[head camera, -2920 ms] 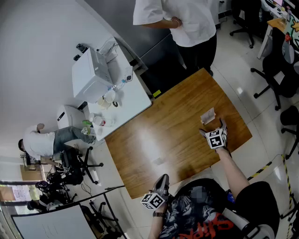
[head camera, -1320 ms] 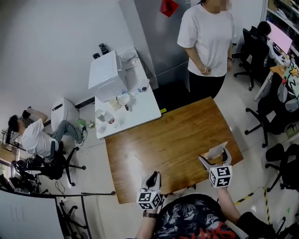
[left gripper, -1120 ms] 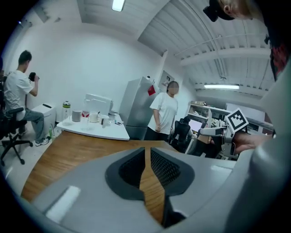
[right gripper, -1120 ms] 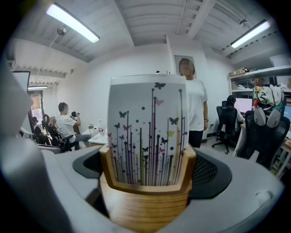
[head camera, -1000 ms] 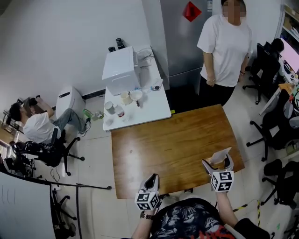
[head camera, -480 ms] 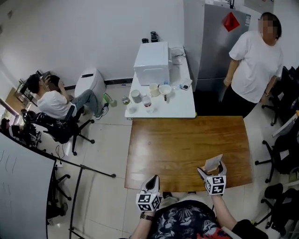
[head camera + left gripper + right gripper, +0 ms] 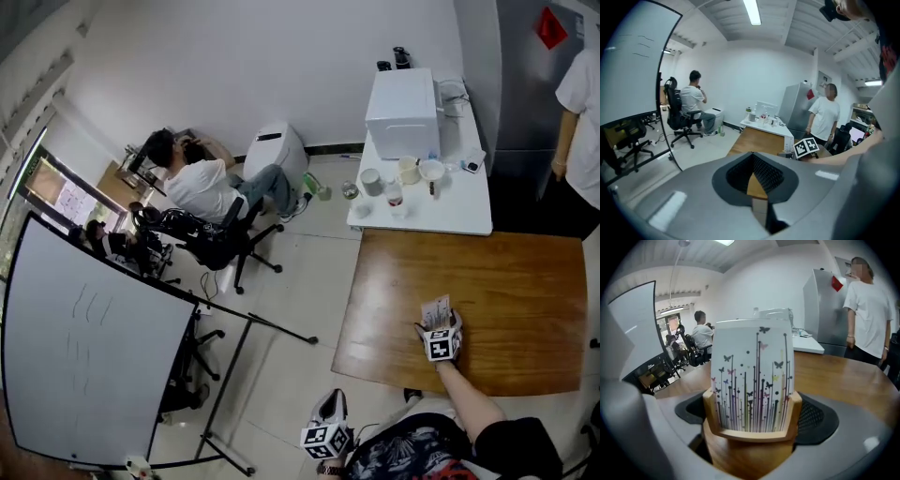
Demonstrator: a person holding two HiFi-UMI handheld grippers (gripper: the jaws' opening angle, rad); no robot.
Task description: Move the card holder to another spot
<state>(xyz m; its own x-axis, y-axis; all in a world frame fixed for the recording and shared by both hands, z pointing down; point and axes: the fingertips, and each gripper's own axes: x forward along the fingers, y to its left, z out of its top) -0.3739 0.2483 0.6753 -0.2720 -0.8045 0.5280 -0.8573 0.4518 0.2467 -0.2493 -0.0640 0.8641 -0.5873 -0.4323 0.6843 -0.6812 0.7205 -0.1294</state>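
Right gripper view: the right gripper clamps the wooden card holder, card upright, above the table near its left edge. The left gripper hangs clenched and empty. The holder is best lowered level and let go only once its base sits flat.

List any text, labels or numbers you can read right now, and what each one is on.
Nothing readable in any view.
Card in the card holder, gripped by the right hand-held gripper: butterfly-and-stem print, no words.
Its marker cube: square codes, no letters.
Red sign on the fridge: too small to read.
Whiteboard: faint strokes, illegible.
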